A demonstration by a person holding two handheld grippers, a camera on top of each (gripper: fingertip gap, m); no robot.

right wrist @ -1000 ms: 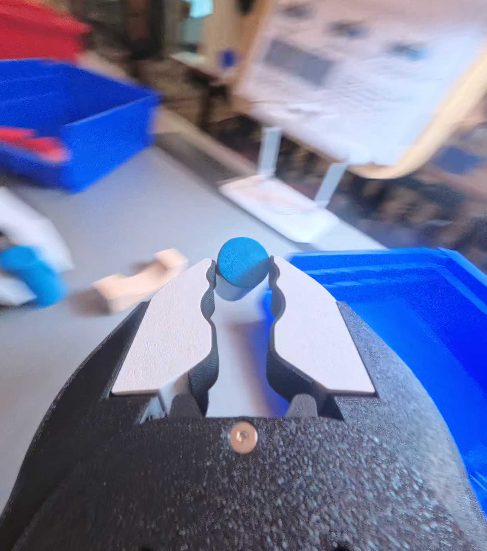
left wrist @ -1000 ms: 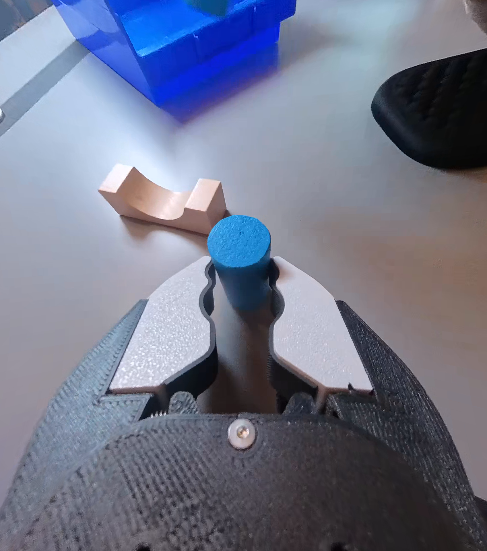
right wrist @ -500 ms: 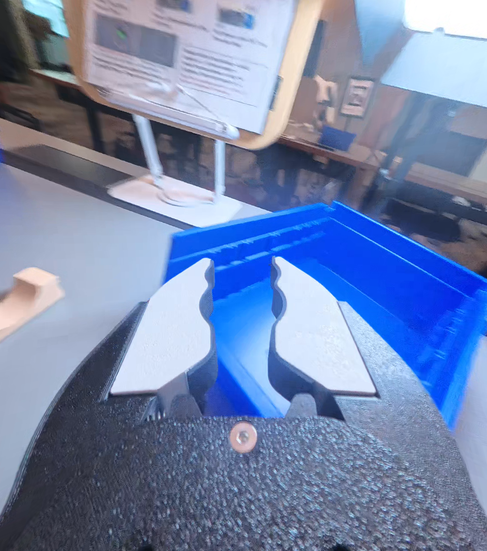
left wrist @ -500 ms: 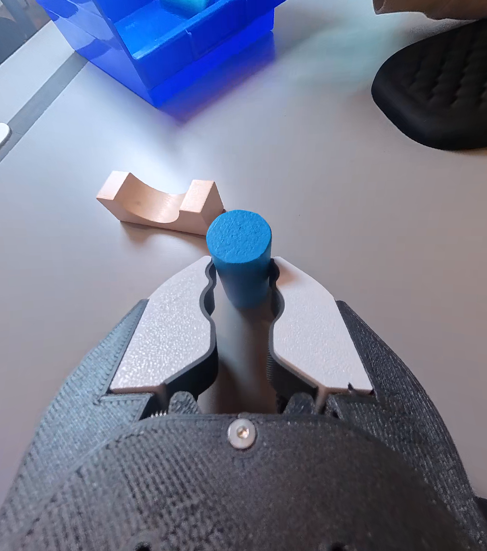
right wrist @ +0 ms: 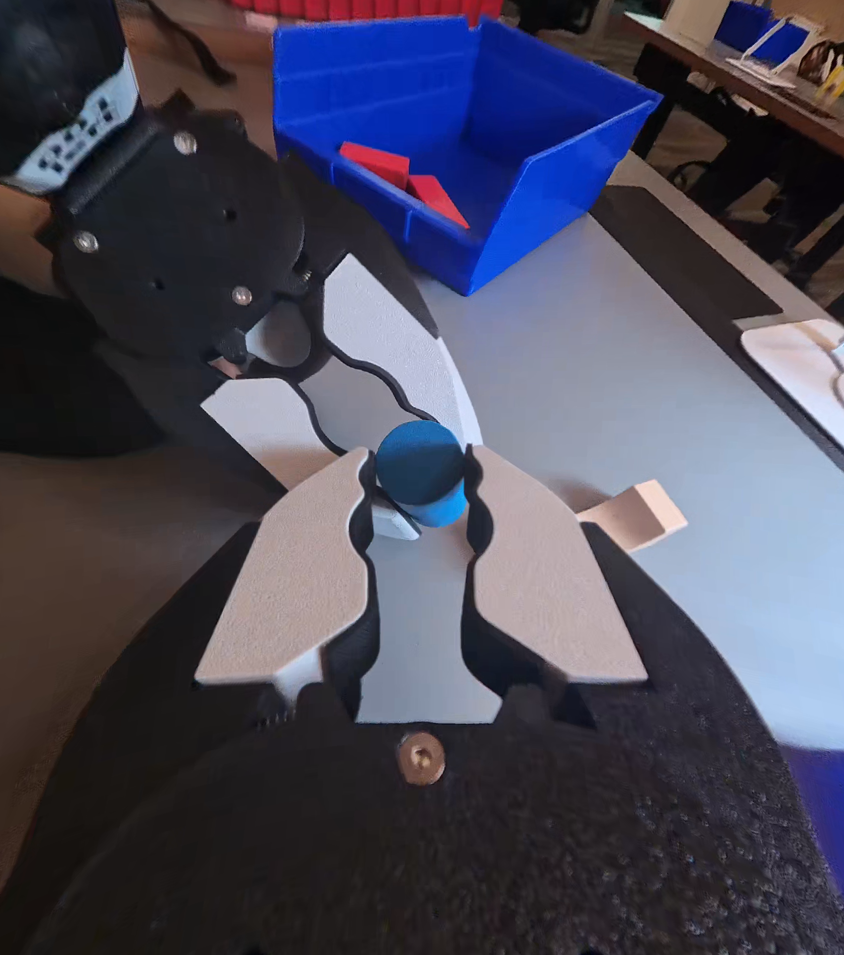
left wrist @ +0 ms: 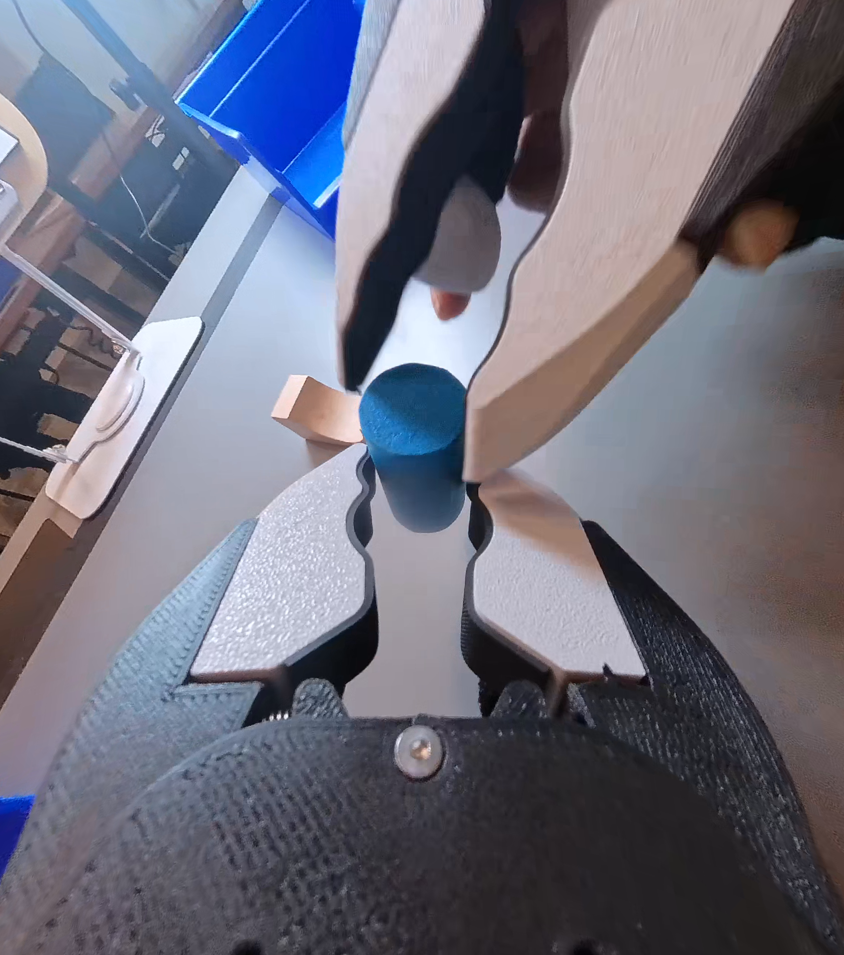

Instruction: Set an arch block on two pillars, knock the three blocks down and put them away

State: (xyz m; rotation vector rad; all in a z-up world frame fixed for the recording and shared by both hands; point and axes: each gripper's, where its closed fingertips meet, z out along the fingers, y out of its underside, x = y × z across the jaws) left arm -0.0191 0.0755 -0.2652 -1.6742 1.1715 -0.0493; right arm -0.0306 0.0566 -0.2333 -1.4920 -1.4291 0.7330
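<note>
blue pillar (left wrist: 412, 413) | tan arch block (right wrist: 639, 511) | blue bin (right wrist: 538, 170)

Grey table (right wrist: 616, 393); brown desk (right wrist: 771, 103) behind; dim room.

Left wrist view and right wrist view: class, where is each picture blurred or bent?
Left wrist view: the right gripper near the top is smeared by motion, while the blue cylinder is sharp. Right wrist view: the table edge curves from the wide lens; the lower right corner is blurred.
</note>
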